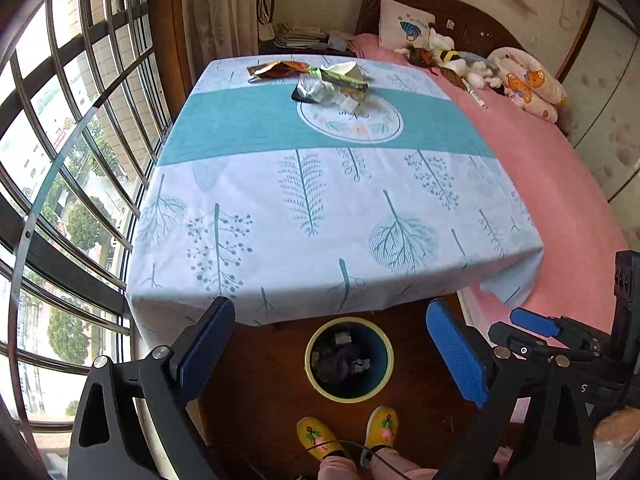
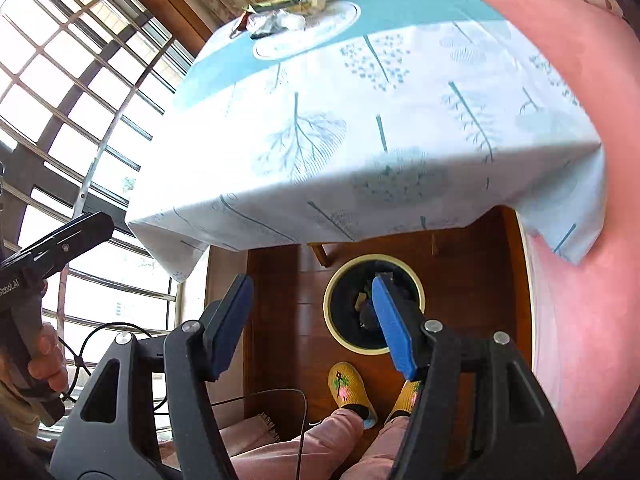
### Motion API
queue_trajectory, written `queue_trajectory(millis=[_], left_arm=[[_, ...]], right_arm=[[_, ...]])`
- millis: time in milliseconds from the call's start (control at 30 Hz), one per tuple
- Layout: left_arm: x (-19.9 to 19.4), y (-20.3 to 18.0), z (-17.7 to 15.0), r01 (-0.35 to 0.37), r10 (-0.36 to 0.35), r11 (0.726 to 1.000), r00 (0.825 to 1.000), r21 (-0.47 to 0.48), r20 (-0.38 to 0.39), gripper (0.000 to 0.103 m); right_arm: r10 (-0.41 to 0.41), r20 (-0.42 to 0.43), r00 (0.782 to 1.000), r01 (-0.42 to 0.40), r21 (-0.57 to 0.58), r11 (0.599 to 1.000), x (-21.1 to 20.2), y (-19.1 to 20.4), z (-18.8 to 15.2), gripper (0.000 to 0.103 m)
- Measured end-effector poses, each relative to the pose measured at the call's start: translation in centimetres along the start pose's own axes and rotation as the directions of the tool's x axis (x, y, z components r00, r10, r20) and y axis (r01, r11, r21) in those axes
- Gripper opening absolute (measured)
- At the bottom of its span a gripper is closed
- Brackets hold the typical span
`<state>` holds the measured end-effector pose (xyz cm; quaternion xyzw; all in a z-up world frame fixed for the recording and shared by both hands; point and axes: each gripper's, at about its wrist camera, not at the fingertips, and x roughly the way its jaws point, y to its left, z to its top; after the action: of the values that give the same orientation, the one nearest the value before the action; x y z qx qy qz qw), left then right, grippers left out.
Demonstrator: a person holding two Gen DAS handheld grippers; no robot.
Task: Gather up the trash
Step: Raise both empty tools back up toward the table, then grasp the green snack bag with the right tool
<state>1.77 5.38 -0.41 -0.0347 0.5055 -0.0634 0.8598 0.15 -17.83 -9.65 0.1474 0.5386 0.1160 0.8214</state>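
From the left wrist view, the left gripper point(image 1: 332, 344) has its jaws spread wide with nothing between them. The trash point(image 1: 320, 80), a heap of crumpled wrappers and foil, lies at the far end of the table point(image 1: 280, 200), well apart from the jaws and beyond them. A bin point(image 1: 349, 359) stands on the wooden floor point(image 1: 260, 360) below the near table edge, framed between the two blue pads, and it already holds some crumpled scraps. The right gripper point(image 1: 532, 326) shows at the right edge, only partly in frame. Yellow slippers point(image 1: 348, 432) and pink trouser legs appear at the bottom, cut off. A printed circle on the tablecloth carries writing too small to read. A pink bed point(image 1: 560, 184) with a pillow and soft toys lies to the right.

From the right wrist view, the right gripper point(image 2: 312, 320) also has its jaws wide apart and empty. The trash point(image 2: 280, 16) sits far off at the top of the table point(image 2: 360, 120). The bin point(image 2: 374, 304) is on the floor, its right side partly hidden behind the right pad. At the left edge a hand point(image 2: 46, 360) grips the handle of the left gripper point(image 2: 60, 240); lettering on it is only partly legible.
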Motion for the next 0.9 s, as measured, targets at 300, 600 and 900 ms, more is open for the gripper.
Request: queue_trajectory(millis=[300,600,900], left_arm=[[-5.9,2.1,5.5,0.006,-0.007,1.000,0.993,0.007,0.116,0.098],[-7.2,4.3,9.4,-0.008,0.014,0.999,0.989,-0.043,0.145,0.098],[-5.1,4.2,13.5,-0.043,0.066,0.989,0.985,-0.140,0.159,0.098]], right_arm=[[-0.031,0.178,0.984,0.048,-0.094,0.994,-7.1,5.9,5.7,0.059],[-0.061,0.271,0.961,0.123,-0.216,0.969,-8.8,10.2,11.7,0.059],[-0.019,0.264,0.964,0.117,-0.363,0.924,-4.5,11.4,21.1,0.059]])
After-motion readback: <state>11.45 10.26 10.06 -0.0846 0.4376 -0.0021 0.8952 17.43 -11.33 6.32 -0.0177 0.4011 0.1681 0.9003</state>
